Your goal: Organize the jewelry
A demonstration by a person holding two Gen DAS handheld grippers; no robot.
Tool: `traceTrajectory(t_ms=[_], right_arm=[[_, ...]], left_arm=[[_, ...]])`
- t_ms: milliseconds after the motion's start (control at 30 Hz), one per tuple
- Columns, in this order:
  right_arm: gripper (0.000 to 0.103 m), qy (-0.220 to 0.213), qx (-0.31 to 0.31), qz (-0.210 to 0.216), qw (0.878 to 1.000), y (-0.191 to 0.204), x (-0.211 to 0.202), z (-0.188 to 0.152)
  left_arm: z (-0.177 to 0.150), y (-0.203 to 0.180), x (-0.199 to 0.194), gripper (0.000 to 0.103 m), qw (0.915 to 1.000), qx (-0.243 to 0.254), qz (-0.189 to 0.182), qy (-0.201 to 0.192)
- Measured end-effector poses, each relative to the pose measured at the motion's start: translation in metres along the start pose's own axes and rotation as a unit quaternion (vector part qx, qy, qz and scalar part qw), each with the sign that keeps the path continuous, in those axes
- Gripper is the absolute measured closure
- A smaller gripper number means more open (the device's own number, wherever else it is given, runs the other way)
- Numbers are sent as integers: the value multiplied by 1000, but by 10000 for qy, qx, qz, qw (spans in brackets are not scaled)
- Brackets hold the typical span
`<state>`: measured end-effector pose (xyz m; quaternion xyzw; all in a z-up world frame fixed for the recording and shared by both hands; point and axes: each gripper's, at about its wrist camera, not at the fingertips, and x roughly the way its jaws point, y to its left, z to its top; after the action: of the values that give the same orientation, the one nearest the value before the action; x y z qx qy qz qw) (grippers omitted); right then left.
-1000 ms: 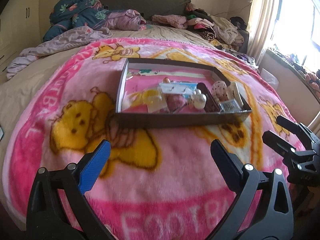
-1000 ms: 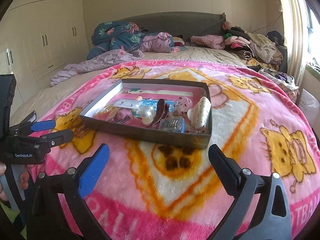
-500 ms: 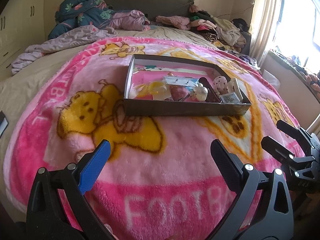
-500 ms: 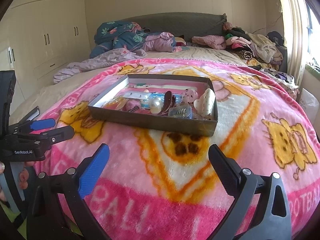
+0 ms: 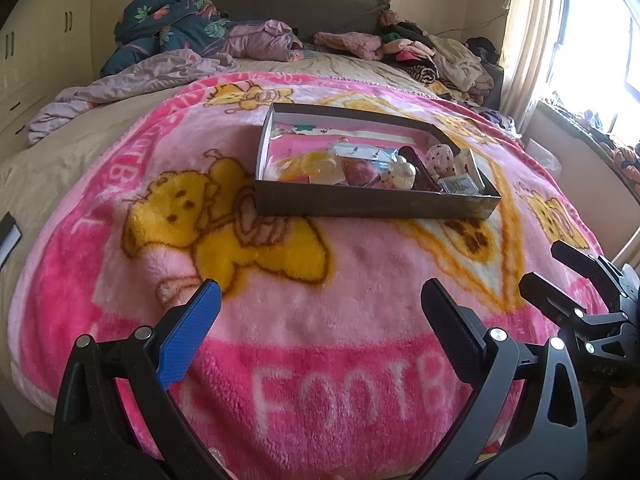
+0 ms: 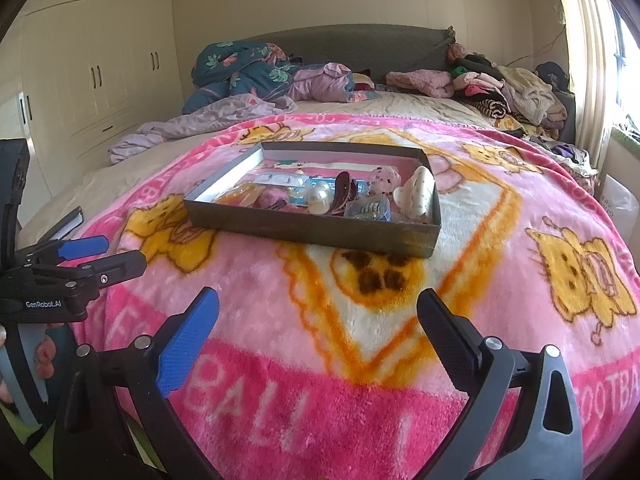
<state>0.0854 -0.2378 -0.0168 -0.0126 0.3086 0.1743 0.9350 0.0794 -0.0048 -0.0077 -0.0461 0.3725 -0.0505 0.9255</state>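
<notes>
A shallow dark cardboard tray rests on the pink cartoon blanket in the middle of the bed. It holds several small items: a pearl-like ball, a brown hair clip, a white spotted clip, a small clear box and packets. My left gripper hangs open well short of the tray, empty. My right gripper is open too, empty, equally far back over the blanket's near edge.
Piles of clothes and bunched quilts crowd the head of the bed. White wardrobes stand on the left, a curtained window on the right. A dark booklet lies at the bed's left edge.
Both grippers have drawn back and lower from the tray, which looks smaller and farther now. More of the blanket's lettering shows. Both stay open.
</notes>
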Motion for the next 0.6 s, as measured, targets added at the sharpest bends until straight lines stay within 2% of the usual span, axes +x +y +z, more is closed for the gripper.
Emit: traceTrajectory(t_ms=[600], right_arm=[[6, 81, 34, 23, 10000, -1, 3, -3]], left_arm=[[-5, -2, 0, 11, 10000, 38, 16, 9]])
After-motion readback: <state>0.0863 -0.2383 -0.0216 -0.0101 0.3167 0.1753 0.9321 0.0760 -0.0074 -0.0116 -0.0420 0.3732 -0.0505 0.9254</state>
